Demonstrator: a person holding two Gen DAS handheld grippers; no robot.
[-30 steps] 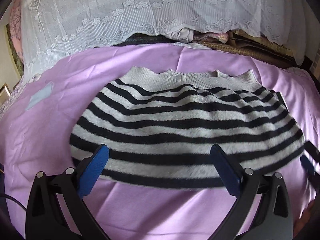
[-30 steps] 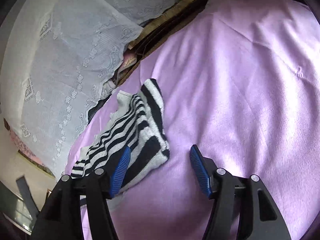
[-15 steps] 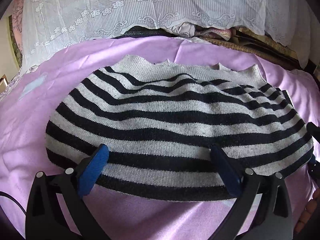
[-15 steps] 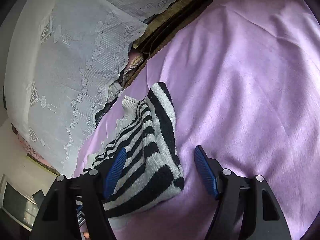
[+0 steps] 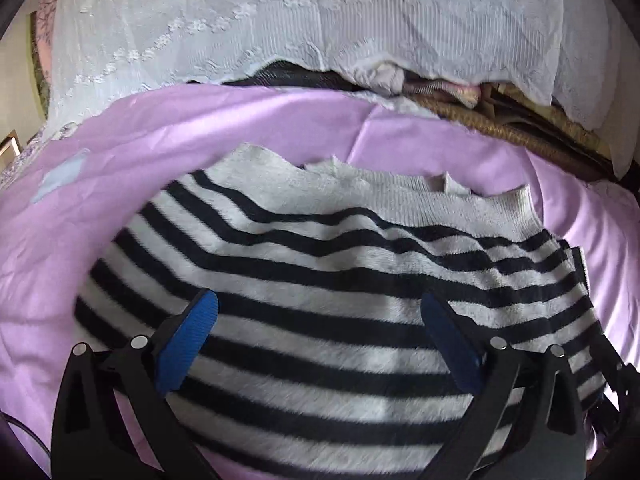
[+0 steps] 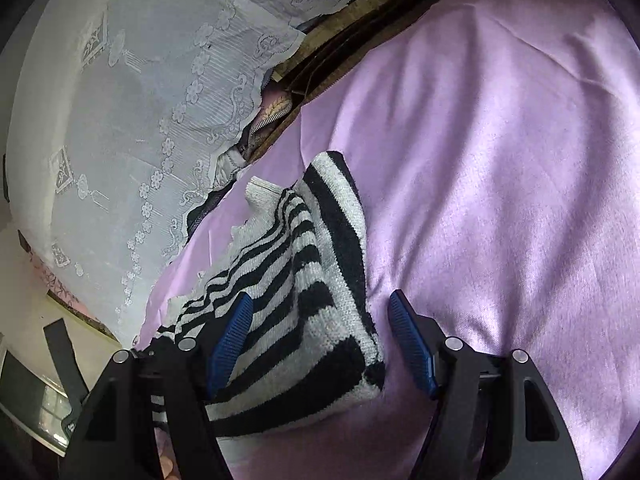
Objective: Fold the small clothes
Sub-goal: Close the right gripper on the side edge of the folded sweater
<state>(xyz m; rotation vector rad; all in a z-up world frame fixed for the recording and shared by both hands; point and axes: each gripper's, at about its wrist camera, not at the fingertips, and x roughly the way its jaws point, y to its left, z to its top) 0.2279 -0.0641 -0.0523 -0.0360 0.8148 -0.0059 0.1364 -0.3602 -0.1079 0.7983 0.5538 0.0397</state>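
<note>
A small knit sweater with black and grey-white stripes lies flat on a lilac sheet, its plain ribbed band at the far edge. My left gripper hovers open over the sweater's near half, its blue pads spread wide with nothing pressed between them. In the right wrist view the same sweater shows at its folded right end, layers stacked. My right gripper is open around that near corner, left pad over the stripes, right pad over the bare sheet.
White lace cloth hangs behind the sheet, with a woven basket edge and bundled fabrics under it. A pale patch lies on the sheet at the left. In the right wrist view a floor and a dark strap show at the lower left.
My left gripper moved forward over the sweater, so the stripes now fill the space between its pads. My right gripper closed in on the sweater's right corner. Both stayed open.
</note>
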